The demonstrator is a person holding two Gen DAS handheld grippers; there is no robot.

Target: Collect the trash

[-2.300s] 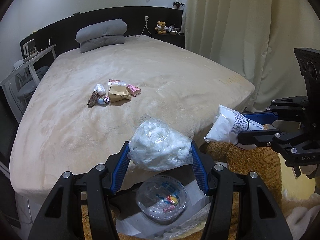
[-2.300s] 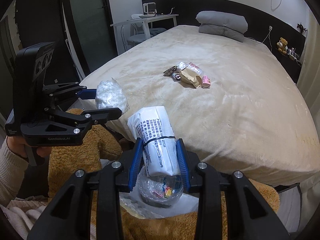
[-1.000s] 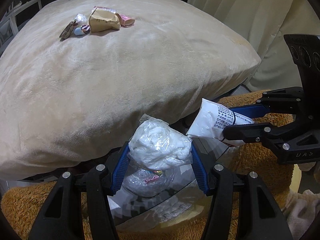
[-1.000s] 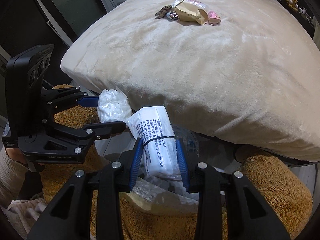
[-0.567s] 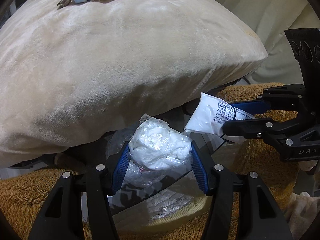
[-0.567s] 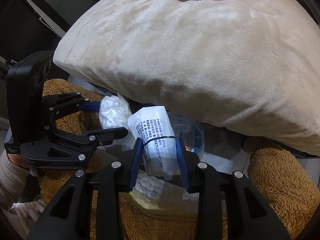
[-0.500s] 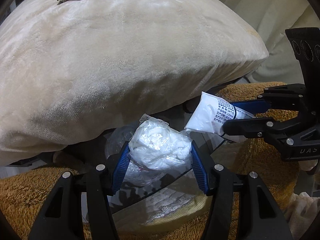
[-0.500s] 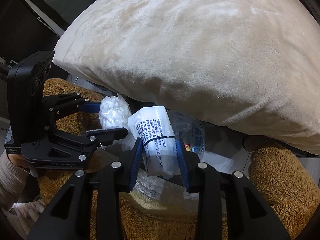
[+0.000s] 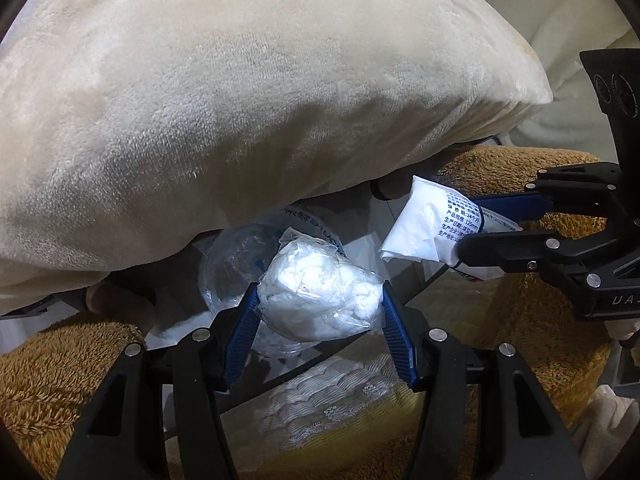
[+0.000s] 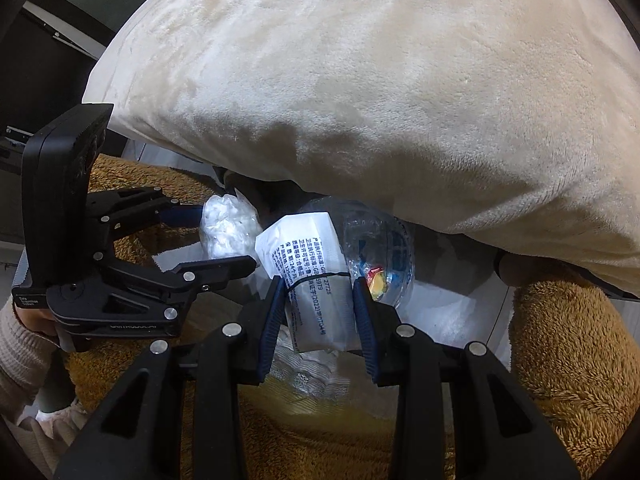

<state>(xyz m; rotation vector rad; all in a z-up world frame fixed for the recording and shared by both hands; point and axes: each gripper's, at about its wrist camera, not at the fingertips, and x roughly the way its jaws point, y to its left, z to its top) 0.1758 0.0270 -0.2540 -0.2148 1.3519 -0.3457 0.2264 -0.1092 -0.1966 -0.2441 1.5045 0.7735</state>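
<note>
Both grippers lowered below bed edge, left jaws clamping cotton bag (image 9: 318, 294), right jaws clamping printed packet (image 10: 316, 280), perhaps wipes.

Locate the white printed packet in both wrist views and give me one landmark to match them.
Left wrist view: the white printed packet is right of centre, clamped in the right gripper that enters from the right edge.
Right wrist view: the packet is at lower centre, between that camera's own blue pads.
Shared landmark: the clear plastic bag of white stuffing, held by the left gripper.

A clear bag of white wadding (image 9: 318, 294) and a printed white packet (image 10: 316, 276) are held above a clear plastic bag (image 10: 380, 256).
</note>
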